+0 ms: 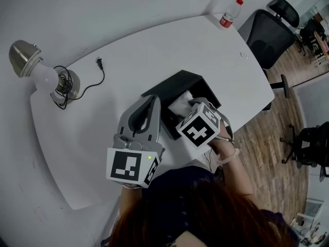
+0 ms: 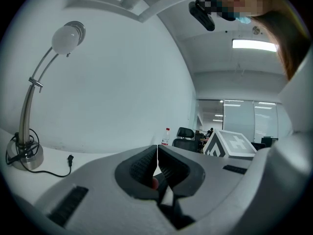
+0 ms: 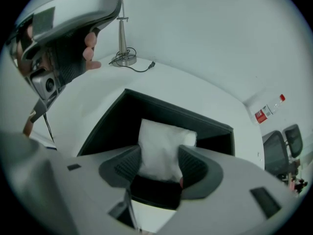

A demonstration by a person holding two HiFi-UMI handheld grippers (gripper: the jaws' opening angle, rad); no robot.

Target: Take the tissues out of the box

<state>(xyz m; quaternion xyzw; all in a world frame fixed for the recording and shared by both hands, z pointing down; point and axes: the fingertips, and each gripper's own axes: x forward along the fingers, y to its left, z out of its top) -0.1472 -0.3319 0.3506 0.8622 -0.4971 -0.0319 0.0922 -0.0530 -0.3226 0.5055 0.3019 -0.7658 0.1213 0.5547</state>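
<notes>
A black open box stands on the white table, and a white tissue pack lies inside it. In the right gripper view the pack stands up out of the box, squeezed narrower where both pads press on its sides; my right gripper is shut on it. In the head view the right gripper reaches down into the box from the near side. My left gripper rests at the box's left edge, and its jaws are shut with nothing between them.
A desk lamp with a coiled cord and plug stands at the table's far left. A water bottle is at the far right corner. Black office chairs stand beyond the table's right edge, above wooden floor.
</notes>
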